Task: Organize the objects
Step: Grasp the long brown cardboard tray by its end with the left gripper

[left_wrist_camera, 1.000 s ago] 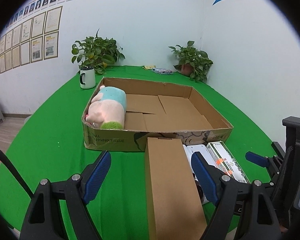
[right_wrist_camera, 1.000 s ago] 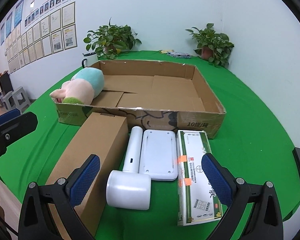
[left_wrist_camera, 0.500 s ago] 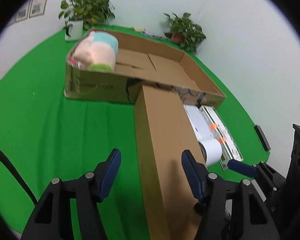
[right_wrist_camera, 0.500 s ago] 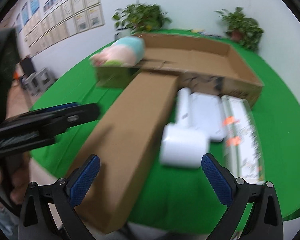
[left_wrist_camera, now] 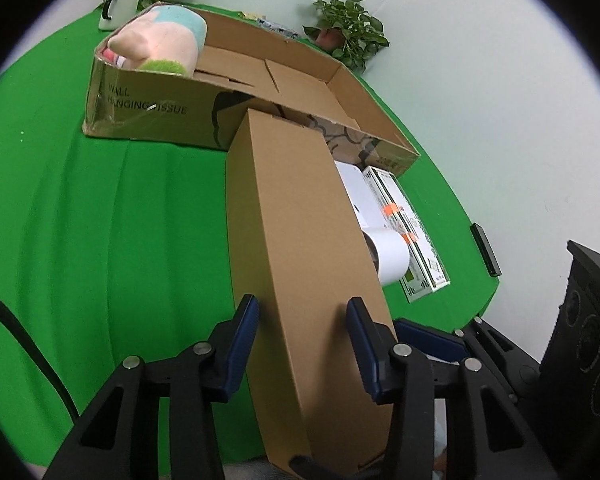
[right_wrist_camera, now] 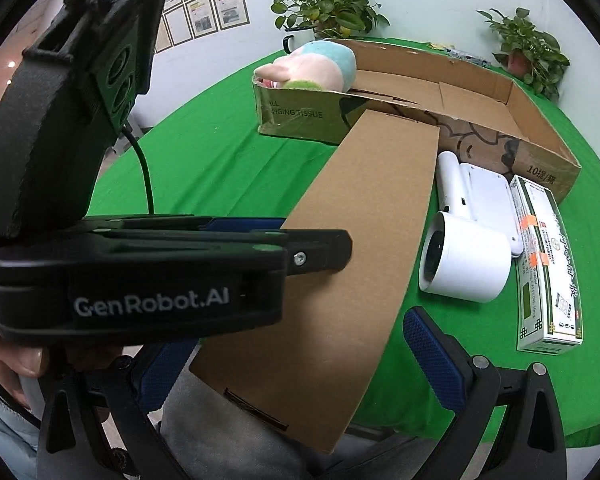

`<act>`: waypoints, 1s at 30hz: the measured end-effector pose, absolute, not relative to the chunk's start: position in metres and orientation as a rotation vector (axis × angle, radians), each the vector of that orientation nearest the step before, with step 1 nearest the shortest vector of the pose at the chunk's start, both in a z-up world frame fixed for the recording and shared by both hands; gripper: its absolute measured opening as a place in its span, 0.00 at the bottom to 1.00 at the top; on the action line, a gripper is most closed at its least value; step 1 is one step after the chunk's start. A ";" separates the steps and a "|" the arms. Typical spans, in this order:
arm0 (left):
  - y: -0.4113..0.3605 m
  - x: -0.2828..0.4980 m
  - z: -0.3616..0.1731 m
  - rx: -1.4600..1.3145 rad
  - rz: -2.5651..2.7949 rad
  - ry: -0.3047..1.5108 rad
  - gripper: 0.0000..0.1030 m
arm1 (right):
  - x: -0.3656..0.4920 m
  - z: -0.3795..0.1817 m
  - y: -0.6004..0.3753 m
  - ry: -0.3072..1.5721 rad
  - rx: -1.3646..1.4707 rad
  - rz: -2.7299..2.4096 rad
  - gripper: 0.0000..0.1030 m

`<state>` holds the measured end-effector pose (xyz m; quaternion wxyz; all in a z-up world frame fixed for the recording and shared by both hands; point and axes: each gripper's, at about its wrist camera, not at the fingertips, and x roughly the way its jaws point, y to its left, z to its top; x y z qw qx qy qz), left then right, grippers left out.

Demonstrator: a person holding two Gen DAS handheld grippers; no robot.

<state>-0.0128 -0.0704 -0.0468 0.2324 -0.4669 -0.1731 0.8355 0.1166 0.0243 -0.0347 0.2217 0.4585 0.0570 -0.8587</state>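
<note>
A long brown cardboard box [left_wrist_camera: 300, 240] lies on the green table, its near end past the table edge. My left gripper [left_wrist_camera: 302, 330] straddles that near end, blue pads at both sides, apparently shut on it. In the right wrist view the long box [right_wrist_camera: 364, 248] lies between my right gripper's [right_wrist_camera: 296, 360] open jaws, which do not touch it. The left gripper's body [right_wrist_camera: 140, 272] crosses that view. A large open cardboard tray [left_wrist_camera: 352, 92] holds a pink and teal plush toy [left_wrist_camera: 160, 38].
A white hair dryer [right_wrist_camera: 460, 260], a flat white device [right_wrist_camera: 488, 196] and a green and white medicine box [right_wrist_camera: 544, 264] lie right of the long box. Potted plants [right_wrist_camera: 328, 8] and a mug [left_wrist_camera: 118, 10] stand at the back. A black object [left_wrist_camera: 486, 248] lies near the table's right edge.
The left gripper has come down over the long box's near end and narrowed its jaws around it. The right gripper has swung left and low, now straddling the same end.
</note>
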 end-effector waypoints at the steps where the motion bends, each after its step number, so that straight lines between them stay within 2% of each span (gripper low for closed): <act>1: -0.069 -0.011 -0.047 -1.285 2.290 -0.465 0.43 | 0.115 -0.036 0.025 0.163 1.270 -2.373 0.99; 6: -0.064 -0.005 -0.044 -1.300 2.264 -0.452 0.42 | 0.112 -0.040 0.029 0.175 1.285 -2.374 0.99; 12: -0.056 0.003 -0.042 -1.310 2.237 -0.451 0.41 | 0.117 -0.042 0.045 0.207 1.242 -2.404 0.88; 18: -0.060 0.000 -0.044 -1.326 2.250 -0.489 0.41 | 0.120 -0.041 0.052 0.191 1.225 -2.407 0.85; 21: -0.073 -0.002 -0.044 -1.324 2.284 -0.548 0.42 | 0.121 -0.039 0.057 0.128 1.221 -2.386 0.82; 25: -0.090 -0.003 -0.046 -1.342 2.309 -0.617 0.61 | 0.120 -0.036 0.060 -0.002 1.222 -2.308 0.82; 28: -0.100 -0.001 -0.046 -1.336 2.299 -0.675 0.61 | 0.114 -0.037 0.065 -0.159 1.225 -2.219 0.82; 30: -0.100 0.002 -0.041 -1.327 2.337 -0.631 0.60 | 0.112 -0.038 0.067 -0.233 1.232 -2.173 0.82</act>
